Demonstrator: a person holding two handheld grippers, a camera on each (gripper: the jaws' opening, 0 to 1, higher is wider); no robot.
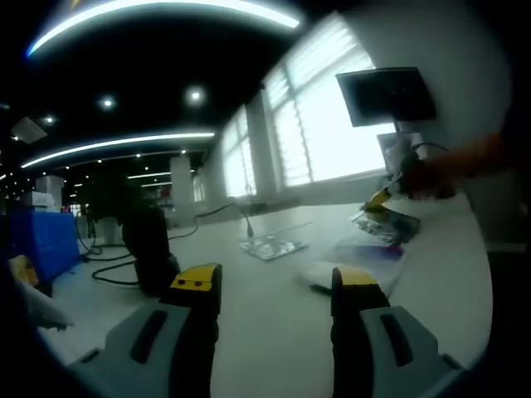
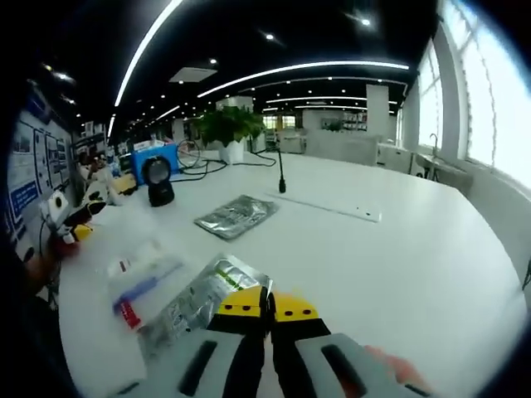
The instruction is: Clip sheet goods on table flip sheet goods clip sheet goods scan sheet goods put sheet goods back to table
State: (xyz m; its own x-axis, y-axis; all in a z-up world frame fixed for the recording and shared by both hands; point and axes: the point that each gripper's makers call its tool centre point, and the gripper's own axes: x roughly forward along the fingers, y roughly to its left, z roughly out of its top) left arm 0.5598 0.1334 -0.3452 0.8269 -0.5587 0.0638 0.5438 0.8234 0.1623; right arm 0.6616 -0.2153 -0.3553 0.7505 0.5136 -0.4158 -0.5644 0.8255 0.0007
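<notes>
My right gripper point(image 2: 267, 305) is shut, its yellow tips pinching the near edge of a silver sheet pouch point(image 2: 199, 300) that hangs low over the white table point(image 2: 398, 249). In the left gripper view the same right gripper point(image 1: 390, 195) comes in from the right with that pouch point(image 1: 383, 224) dangling under it. My left gripper point(image 1: 276, 286) is open above the table with nothing between its jaws. A second silver pouch point(image 2: 236, 215) point(image 1: 270, 246) lies flat mid-table. A clear packet with red and blue print point(image 2: 139, 278) lies beside the held pouch. A black scanner point(image 2: 159, 182) point(image 1: 149, 245) stands on the table.
A blue box point(image 2: 153, 157) and a potted plant point(image 2: 228, 124) sit at the table's far end, with cables and a thin black mast point(image 2: 280, 176) nearby. A monitor point(image 1: 386, 95) hangs by the bright windows. Flat packets point(image 1: 353, 267) lie near the right jaw.
</notes>
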